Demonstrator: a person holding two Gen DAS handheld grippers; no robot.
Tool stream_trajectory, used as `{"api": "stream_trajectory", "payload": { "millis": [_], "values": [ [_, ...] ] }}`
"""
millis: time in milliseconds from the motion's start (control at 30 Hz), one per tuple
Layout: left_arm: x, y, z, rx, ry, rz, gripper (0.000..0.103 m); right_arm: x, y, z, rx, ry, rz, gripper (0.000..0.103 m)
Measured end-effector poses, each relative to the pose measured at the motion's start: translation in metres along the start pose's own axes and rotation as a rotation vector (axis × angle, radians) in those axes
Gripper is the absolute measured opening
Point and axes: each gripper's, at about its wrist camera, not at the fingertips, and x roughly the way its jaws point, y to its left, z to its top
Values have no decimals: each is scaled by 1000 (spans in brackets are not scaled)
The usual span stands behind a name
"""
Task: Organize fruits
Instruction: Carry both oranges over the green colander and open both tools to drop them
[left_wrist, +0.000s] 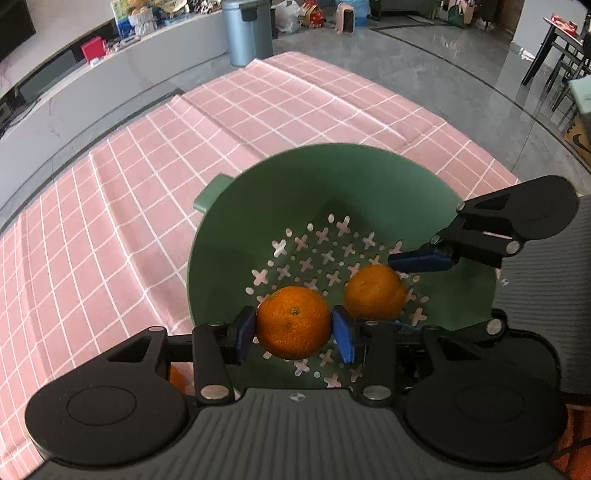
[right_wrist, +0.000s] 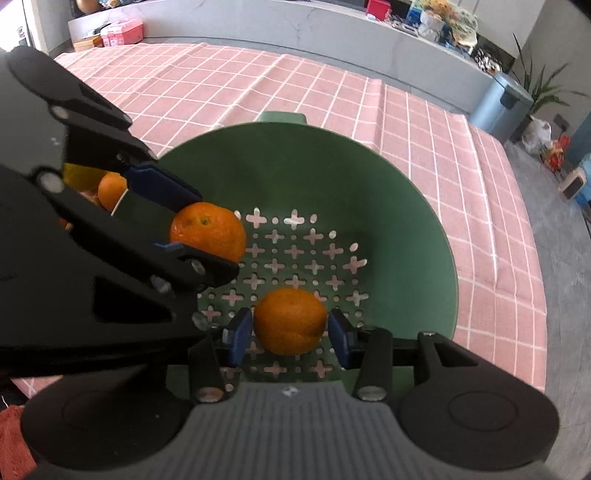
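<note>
Table draped in a pink cotton cloth with a white grid, creased in long folds. Directly on it: 1 round green plastic colander with cross-shaped holes, small handle tab at its rim.

A: Count check. Oranges?
B: Two over the green colander: first orange, second orange. A third orange shows outside the rim in the right wrist view.
A: Colanders?
B: One. One pink checked cloth under it.
A: Grippers?
B: Two: left gripper, right gripper.
A: Bins?
B: One grey-blue bin on the floor.
</note>
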Motion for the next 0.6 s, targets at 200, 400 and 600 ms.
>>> {"api": "stream_trajectory", "payload": {
  "millis": [200, 400, 600],
  "values": [
    [-6, -1, -2, -1, -14, 31, 60, -13, 2, 1, -32, -1, -41, 49],
    [-39, -4, -8, -8, -94, 49, 65, -44, 5, -2, -22, -56, -95, 61],
    [-92, -4, -29, -11, -207, 97, 65, -86, 21, -14, 71, -201, -134, 67]
  ]
}}
